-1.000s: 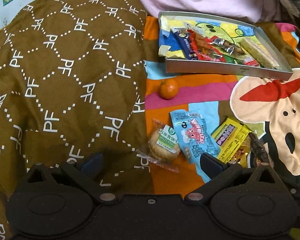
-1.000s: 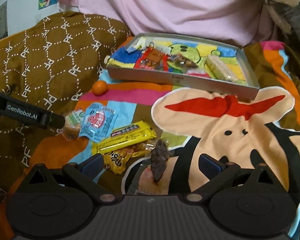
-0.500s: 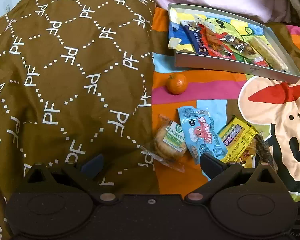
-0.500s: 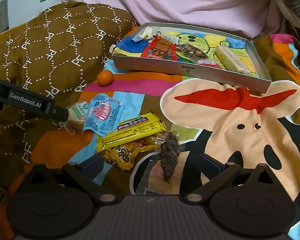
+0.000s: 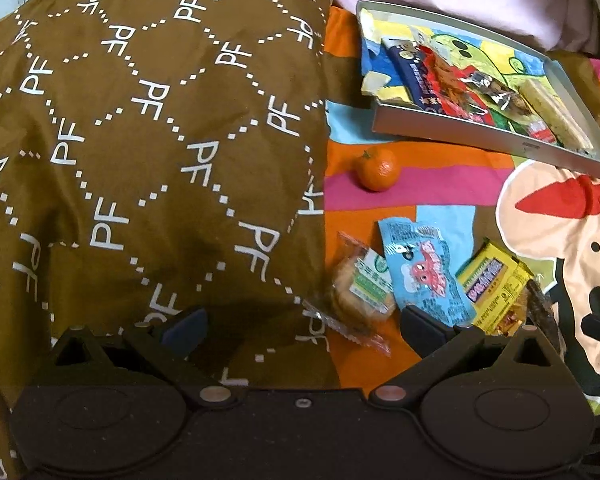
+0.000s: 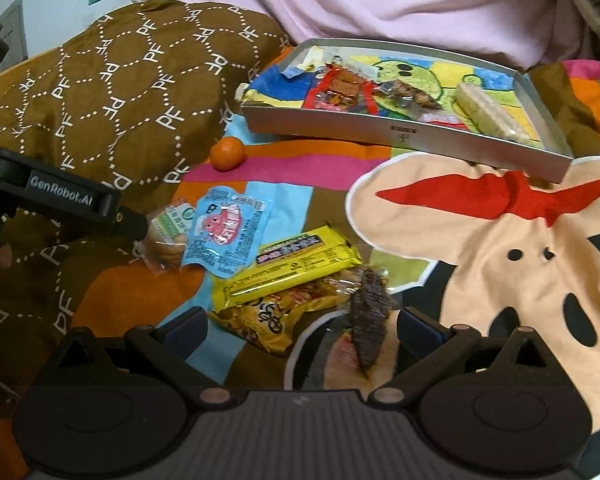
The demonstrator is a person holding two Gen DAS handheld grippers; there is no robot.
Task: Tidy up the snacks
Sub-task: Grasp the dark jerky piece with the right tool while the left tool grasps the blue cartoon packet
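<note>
A grey metal tray [image 6: 404, 136] [image 5: 480, 140] with several wrapped snacks lies at the back on the colourful bedsheet. In front lie a mandarin [image 6: 228, 153] [image 5: 377, 169], a biscuit pack [image 5: 360, 292], a blue packet [image 6: 224, 232] [image 5: 424, 276], a yellow bar [image 6: 292, 266] [image 5: 492, 288], an orange-brown packet [image 6: 276, 316] and a dark brown snack in clear wrap [image 6: 370, 320]. My right gripper [image 6: 302, 326] is open, its fingers either side of the brown snack and the orange-brown packet. My left gripper [image 5: 300, 322] is open and empty just before the biscuit pack; it shows in the right wrist view [image 6: 100, 208].
A brown quilt with white PF print [image 5: 140, 140] bulges on the left. A pink cover [image 6: 360, 4] rises behind the tray. The sheet's cartoon face [image 6: 500, 248] spreads to the right.
Both grippers have moved forward and lower toward the loose snacks. The right gripper's fingers now flank the dark brown snack. Both stay open.
</note>
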